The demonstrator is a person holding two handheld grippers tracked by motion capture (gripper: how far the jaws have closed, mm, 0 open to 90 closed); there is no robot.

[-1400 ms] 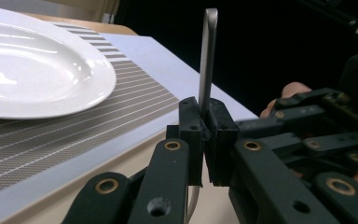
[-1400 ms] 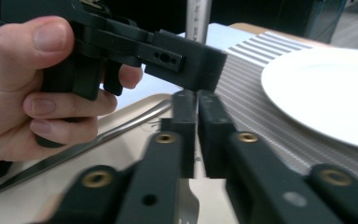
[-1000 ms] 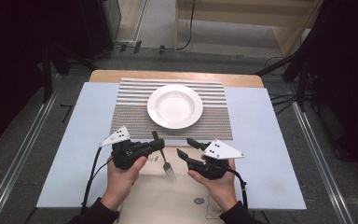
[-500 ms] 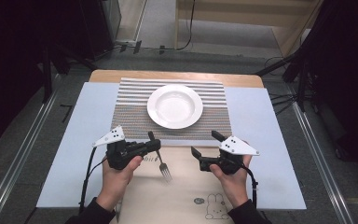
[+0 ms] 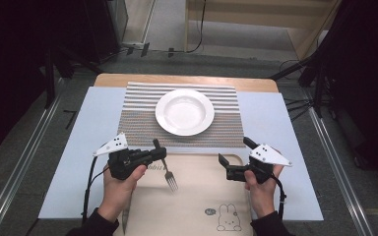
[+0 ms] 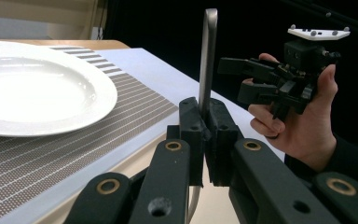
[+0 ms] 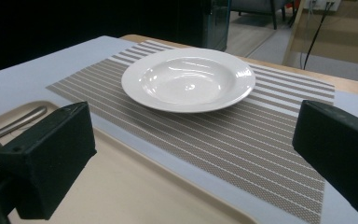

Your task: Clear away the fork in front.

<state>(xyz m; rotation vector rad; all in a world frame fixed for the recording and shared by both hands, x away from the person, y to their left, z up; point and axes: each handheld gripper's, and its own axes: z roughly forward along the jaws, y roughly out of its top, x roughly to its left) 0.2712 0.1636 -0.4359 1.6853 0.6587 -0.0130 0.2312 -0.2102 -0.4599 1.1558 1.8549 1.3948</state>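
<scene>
Left gripper [image 5: 153, 153]: jaws clenched on the handle of a fork [image 5: 166, 169], gripped near mid-handle so that the tines hang down and toward the person over the beige tray [image 5: 197, 206]; in the left gripper view the handle [image 6: 208, 60] stands upright between the pads. The single pinch suggests the fork is being carried from tray to place setting. Right gripper [image 5: 232, 158]: jaws released and wide apart, having just been opening, with nothing between them; it hovers above the tray's far right corner, apart from the fork. Beyond the jaws, a white plate [image 5: 185, 112] sits centred on a striped placemat [image 5: 138, 123], which lies on a pale blue sheet [image 5: 78, 147] covering the desk [image 5: 128, 77].
</scene>
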